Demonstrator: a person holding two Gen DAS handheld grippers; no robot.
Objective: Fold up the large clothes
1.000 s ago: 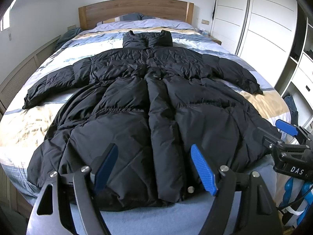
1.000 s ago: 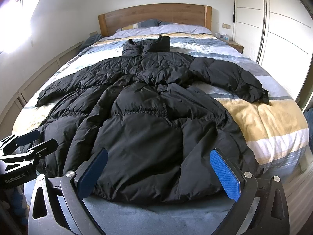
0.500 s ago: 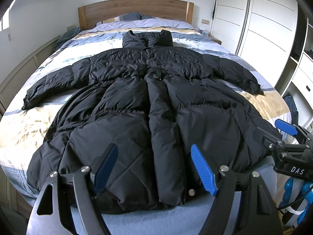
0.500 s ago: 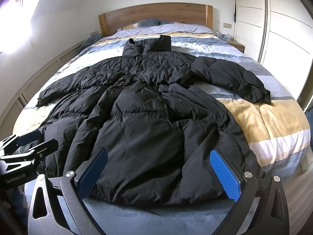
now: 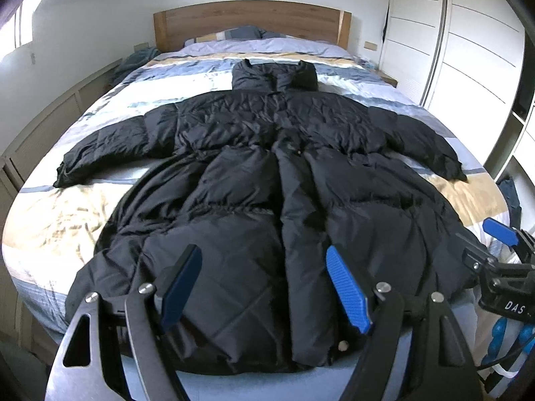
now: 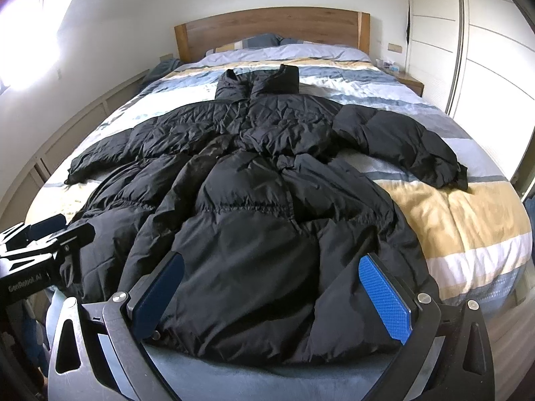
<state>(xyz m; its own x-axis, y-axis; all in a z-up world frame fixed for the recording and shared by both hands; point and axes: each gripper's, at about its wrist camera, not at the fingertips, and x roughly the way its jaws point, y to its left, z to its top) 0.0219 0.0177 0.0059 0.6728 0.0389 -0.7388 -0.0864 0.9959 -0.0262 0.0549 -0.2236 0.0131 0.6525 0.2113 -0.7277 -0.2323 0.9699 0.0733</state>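
Flat on the bed point(image 5: 50, 227), black puffer coat point(image 5: 267, 200), sleeves spread.

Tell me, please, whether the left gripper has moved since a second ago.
Yes. The left gripper has shifted or turned slightly leftward: in its own view the wooden headboard now sits further right in frame.

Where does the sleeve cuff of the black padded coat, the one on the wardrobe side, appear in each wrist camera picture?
Left wrist view: the sleeve cuff of the black padded coat lies at the right, just above the middle.
Right wrist view: the same cuff lies at the right, just above the middle.
Shared landmark: the wooden headboard.
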